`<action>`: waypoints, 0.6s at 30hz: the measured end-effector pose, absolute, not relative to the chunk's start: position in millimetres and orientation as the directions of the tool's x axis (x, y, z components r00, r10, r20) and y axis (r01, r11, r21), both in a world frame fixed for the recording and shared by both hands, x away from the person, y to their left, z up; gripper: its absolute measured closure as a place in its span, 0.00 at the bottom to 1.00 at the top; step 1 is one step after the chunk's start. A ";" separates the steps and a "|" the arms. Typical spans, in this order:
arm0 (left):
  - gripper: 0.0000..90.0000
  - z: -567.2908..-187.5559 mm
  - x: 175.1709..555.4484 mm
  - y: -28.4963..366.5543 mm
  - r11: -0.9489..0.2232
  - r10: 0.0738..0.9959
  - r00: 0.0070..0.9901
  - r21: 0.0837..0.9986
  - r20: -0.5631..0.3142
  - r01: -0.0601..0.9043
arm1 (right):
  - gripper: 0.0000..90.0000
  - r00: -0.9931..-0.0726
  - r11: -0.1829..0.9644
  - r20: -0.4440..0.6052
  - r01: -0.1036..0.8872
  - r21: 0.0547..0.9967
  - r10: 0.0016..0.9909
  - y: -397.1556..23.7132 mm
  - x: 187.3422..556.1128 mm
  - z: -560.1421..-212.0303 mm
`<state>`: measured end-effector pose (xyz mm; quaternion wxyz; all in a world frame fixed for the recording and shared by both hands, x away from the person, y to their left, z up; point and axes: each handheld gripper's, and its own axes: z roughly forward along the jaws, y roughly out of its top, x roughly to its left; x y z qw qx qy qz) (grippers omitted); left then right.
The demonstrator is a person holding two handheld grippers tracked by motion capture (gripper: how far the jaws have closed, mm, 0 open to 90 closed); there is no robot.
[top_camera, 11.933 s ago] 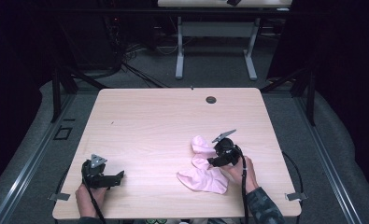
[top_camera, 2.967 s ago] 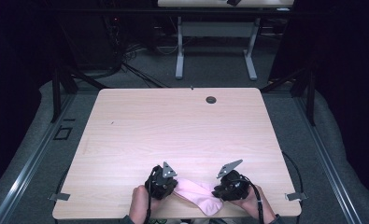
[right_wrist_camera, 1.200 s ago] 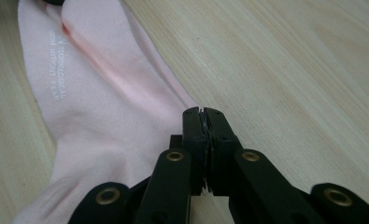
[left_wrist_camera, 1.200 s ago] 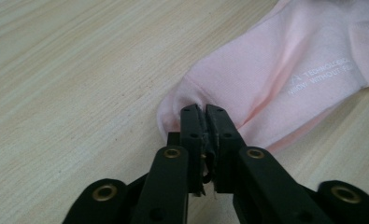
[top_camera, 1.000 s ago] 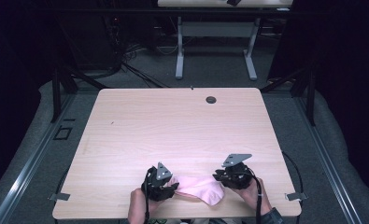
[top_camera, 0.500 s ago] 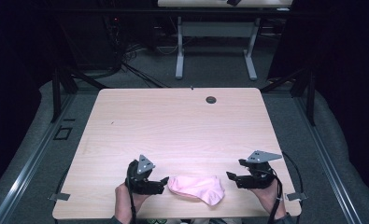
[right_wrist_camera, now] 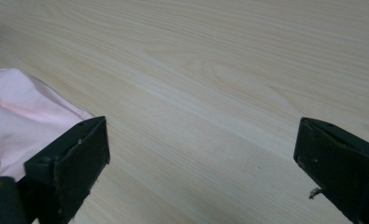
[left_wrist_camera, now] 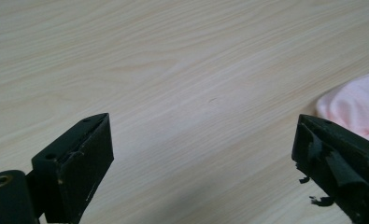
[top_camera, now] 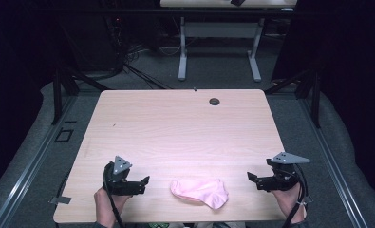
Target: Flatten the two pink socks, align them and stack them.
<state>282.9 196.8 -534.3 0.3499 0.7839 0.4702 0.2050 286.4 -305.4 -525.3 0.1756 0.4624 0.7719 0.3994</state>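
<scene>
Both tools — left tool (top_camera: 143,182), right tool (top_camera: 252,179) — released, jaws just opening, flank pink sock (top_camera: 200,192) — folded, lumpy.

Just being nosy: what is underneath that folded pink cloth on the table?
The folded pink cloth lies flat on the pale wooden table. Bare wood shows all round it; whatever is directly beneath stays hidden by the fabric.

We see a pale wooden tabletop (top_camera: 175,128) with a round grommet (top_camera: 214,101); grey carpet (top_camera: 223,71) lies around it; a white-legged desk (top_camera: 218,38) stands behind; cables (top_camera: 128,61) trail across the floor; the surroundings are dark.
</scene>
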 end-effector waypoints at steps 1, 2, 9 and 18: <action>0.04 -535.8 282.9 200.3 -0.310 0.884 0.468 0.738 -0.009 0.599 | 0.00 -0.490 0.249 0.093 0.586 0.771 0.867 -309.8 288.0 -529.3; 0.03 -537.8 282.9 203.4 -0.305 0.889 0.458 0.736 -0.007 0.604 | 0.00 -0.483 0.254 0.084 0.591 0.766 0.872 -312.5 288.9 -531.2; 0.00 -553.9 284.3 223.5 -0.277 0.916 0.401 0.711 -0.008 0.647 | 0.00 -0.420 0.217 0.097 0.638 0.739 0.902 -329.0 295.5 -549.4; 0.00 -570.6 287.6 242.7 -0.236 0.938 0.347 0.690 -0.024 0.684 | 0.00 -0.372 0.192 0.105 0.676 0.711 0.922 -342.0 302.4 -568.6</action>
